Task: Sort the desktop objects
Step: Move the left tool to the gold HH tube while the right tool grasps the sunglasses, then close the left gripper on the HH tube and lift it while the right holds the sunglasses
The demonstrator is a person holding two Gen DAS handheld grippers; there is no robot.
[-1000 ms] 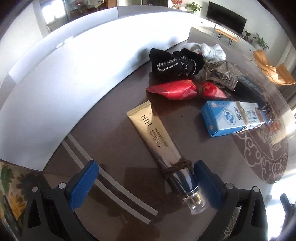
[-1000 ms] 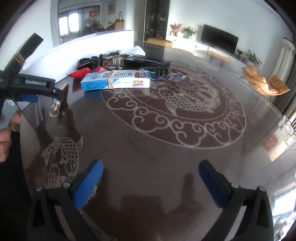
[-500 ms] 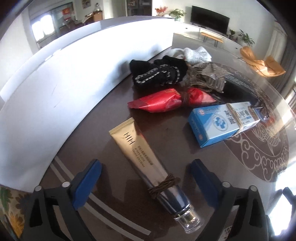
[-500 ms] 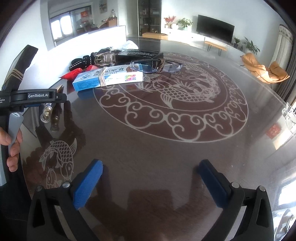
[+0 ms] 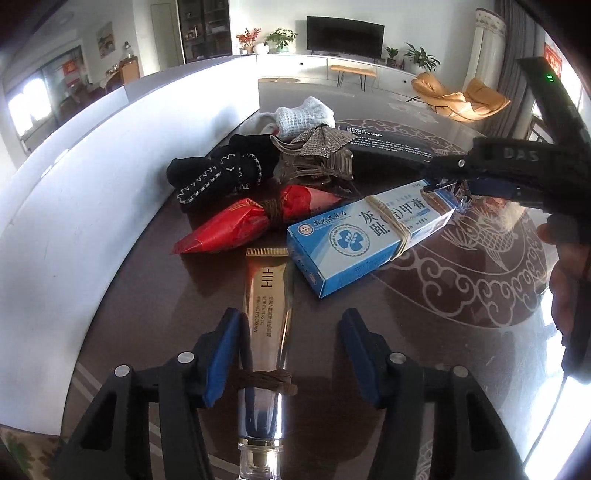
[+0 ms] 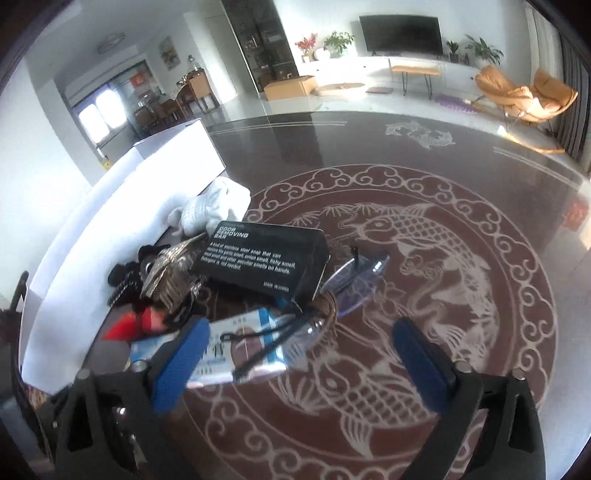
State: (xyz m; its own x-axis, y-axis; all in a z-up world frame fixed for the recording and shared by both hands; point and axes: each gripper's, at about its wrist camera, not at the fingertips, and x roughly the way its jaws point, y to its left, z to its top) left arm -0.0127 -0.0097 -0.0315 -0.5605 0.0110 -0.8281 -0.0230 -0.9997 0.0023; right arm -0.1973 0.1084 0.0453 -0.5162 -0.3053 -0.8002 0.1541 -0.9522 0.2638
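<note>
Pick-up step: left gripper [image 5: 291, 356] jaws closing, not yet clamped, around gold cream tube [image 5: 266, 314] beside blue carton [image 5: 369, 240]. Right gripper [image 6: 295, 363] narrowing, empty, over clear glasses [image 6: 314, 314]. Next: close fully, lift.

You're in a home living room: beyond the glass table [image 6: 480, 155] stand a television [image 6: 400, 34], potted plants [image 6: 338, 41] and orange lounge chairs [image 6: 524, 94].

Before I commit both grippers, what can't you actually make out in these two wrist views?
- Left wrist: gold tube cap, cut off by the bottom edge.
- Left wrist: right gripper tips, lost against the glasses and clutter.
- Right wrist: blue box text, blurred behind the clear glasses.
- Right wrist: red packet, mostly hidden by clutter.
</note>
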